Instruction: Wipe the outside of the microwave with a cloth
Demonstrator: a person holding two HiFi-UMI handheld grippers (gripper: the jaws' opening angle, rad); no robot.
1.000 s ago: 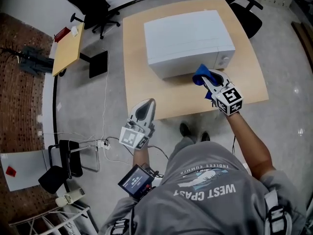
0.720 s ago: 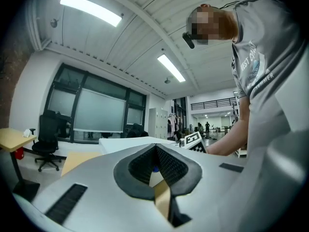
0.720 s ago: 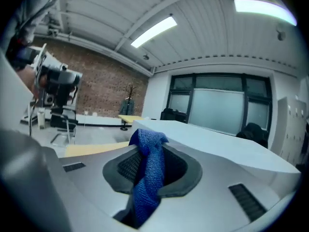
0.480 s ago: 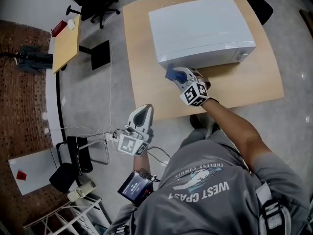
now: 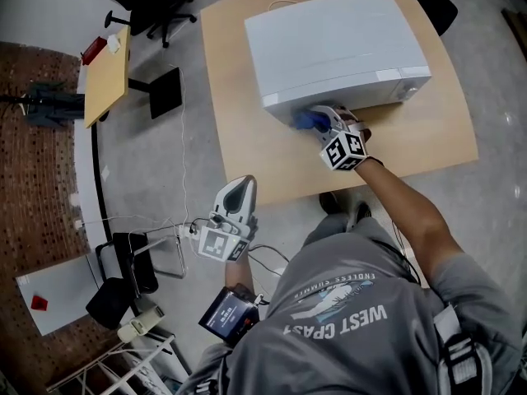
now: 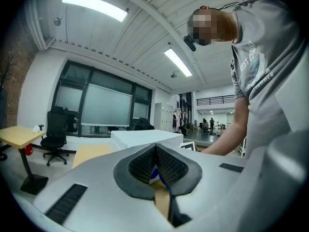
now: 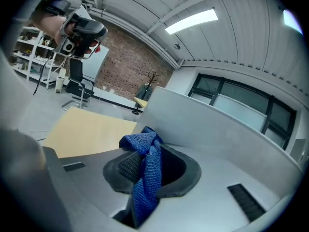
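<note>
Sliding along the front of the microwave [image 5: 338,44], the right gripper [image 5: 317,120] had gone from the right part of that face to the left part since a second before. It held the blue cloth [image 5: 306,120] tight between its jaws, which were only a little way apart. The cloth was pushed against the front wall, near the microwave's 7 o'clock corner in the head view. In the right gripper view, the cloth [image 7: 145,173] hung bunched out of the right gripper [image 7: 149,163], just beside the grey microwave wall [image 7: 203,120].

The white microwave sat on the wooden table [image 5: 247,138], toward its 12 o'clock side. The left gripper [image 5: 240,186] was off the table, at 7 o'clock from the right one, over the floor. Its jaws were pressed together with nothing in them, as the left gripper [image 6: 155,166] view showed. A small yellow desk [image 5: 107,72] stood at 10 o'clock.
</note>
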